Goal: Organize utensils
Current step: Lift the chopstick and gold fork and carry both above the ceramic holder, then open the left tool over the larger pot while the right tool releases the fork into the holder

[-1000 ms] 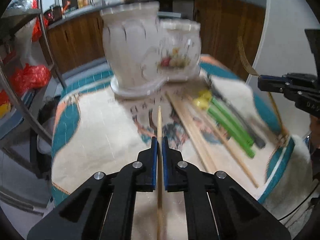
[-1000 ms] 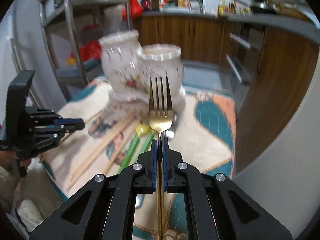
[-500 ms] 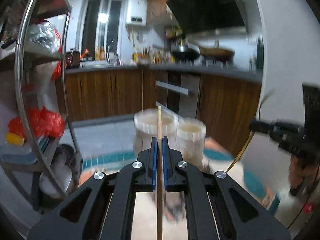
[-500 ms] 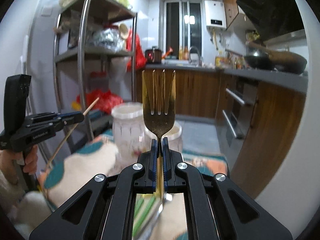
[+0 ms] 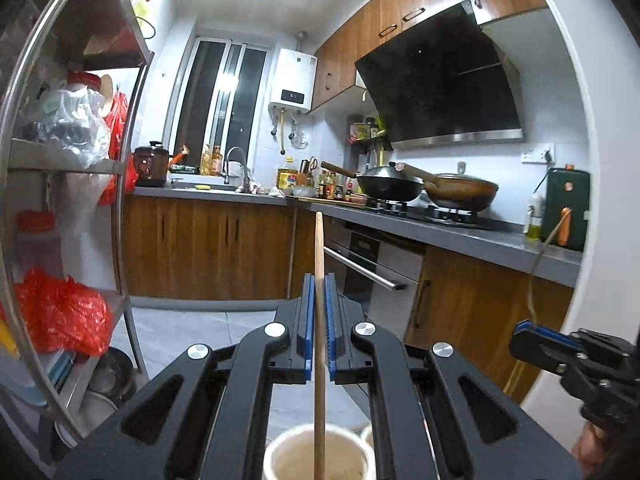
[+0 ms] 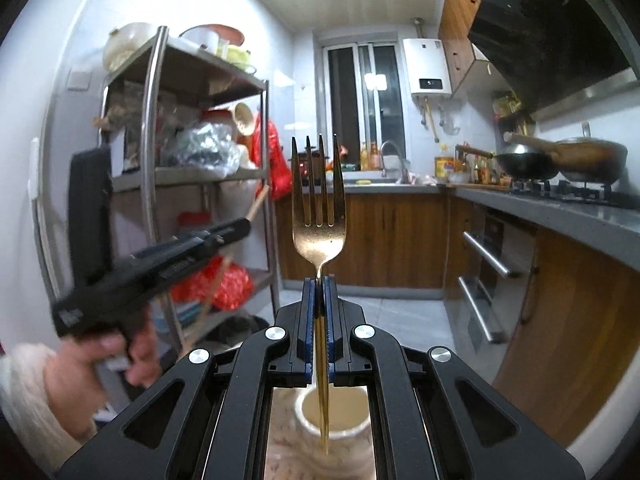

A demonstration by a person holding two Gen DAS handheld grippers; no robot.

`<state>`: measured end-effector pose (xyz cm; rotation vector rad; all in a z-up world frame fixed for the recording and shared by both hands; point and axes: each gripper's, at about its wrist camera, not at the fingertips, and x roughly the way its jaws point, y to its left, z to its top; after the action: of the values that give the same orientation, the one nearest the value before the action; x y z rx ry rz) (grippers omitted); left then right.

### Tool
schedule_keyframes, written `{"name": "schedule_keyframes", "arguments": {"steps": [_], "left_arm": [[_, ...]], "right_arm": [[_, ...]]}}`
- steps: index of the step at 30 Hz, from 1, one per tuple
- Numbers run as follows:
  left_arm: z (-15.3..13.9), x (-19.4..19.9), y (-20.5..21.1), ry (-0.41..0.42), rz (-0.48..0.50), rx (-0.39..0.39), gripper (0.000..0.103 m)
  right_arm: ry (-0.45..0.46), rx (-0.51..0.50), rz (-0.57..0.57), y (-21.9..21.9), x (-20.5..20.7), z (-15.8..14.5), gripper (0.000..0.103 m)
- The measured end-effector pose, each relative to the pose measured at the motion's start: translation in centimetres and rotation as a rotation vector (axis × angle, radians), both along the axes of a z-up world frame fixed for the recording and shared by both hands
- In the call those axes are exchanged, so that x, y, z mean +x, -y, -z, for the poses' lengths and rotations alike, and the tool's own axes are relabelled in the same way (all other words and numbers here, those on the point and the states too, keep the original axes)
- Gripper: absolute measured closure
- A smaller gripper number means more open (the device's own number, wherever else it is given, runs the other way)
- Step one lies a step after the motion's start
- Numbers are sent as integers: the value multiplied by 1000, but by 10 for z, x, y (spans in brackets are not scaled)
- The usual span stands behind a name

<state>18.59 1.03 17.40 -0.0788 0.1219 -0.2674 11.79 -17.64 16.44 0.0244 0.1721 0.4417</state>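
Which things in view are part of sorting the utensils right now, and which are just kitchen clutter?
In play:
- chopstick, clamped in the left gripper
- gold fork, clamped in the right gripper
- white holder below the chopstick
- second holder under the fork's handle

Lying about:
- woks on the stove
- metal rack with red bags
- oil bottle
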Motion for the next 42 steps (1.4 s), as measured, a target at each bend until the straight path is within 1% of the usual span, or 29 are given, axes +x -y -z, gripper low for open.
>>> {"name": "schedule_keyframes", "arguments": {"steps": [4, 8, 13, 15, 20, 24, 29, 32, 34, 35, 36, 37, 38, 41, 42], "left_arm": [[11, 19, 12, 11, -38, 29, 98], [29, 31, 12, -19, -50, 28, 98], [45, 24, 2, -32, -34, 24, 98], [50, 22, -2, -53, -20, 7, 98], [68, 10, -17, -115, -4, 3, 98], [77, 4, -20, -143, 1, 28, 98], [85, 0, -14, -163, -1, 97, 98], [84, -5, -12, -154, 3, 119, 98], [83, -8, -12, -155, 6, 124, 94], [82, -9, -12, -157, 3, 126, 90], [82, -10, -14, -159, -2, 126, 83], [81, -12, -15, -159, -5, 123, 79], [80, -13, -16, -158, -9, 119, 71], [76, -22, -20, -157, -7, 106, 64], [75, -26, -21, -157, -8, 103, 56]], "right_arm": [[-8, 37, 19, 0, 21, 10, 97], [-49, 39, 33, -2, 38, 30, 97], [-134, 26, 23, -1, 54, 55, 97], [-156, 17, 23, -1, 57, 62, 97], [-205, 6, 18, -1, 66, 73, 97], [-250, 24, 36, 3, 77, 80, 97], [-302, 60, 48, 8, 85, 86, 97], [-302, 61, 50, 9, 85, 86, 97], [-303, 54, 59, 9, 86, 86, 97], [-303, 52, 62, 9, 86, 86, 96], [-303, 52, 65, 9, 86, 86, 87], [-301, 58, 65, 10, 85, 85, 81], [-298, 67, 65, 12, 83, 84, 72], [-298, 78, 66, 18, 76, 80, 69], [-302, 83, 68, 20, 72, 80, 64]]}}
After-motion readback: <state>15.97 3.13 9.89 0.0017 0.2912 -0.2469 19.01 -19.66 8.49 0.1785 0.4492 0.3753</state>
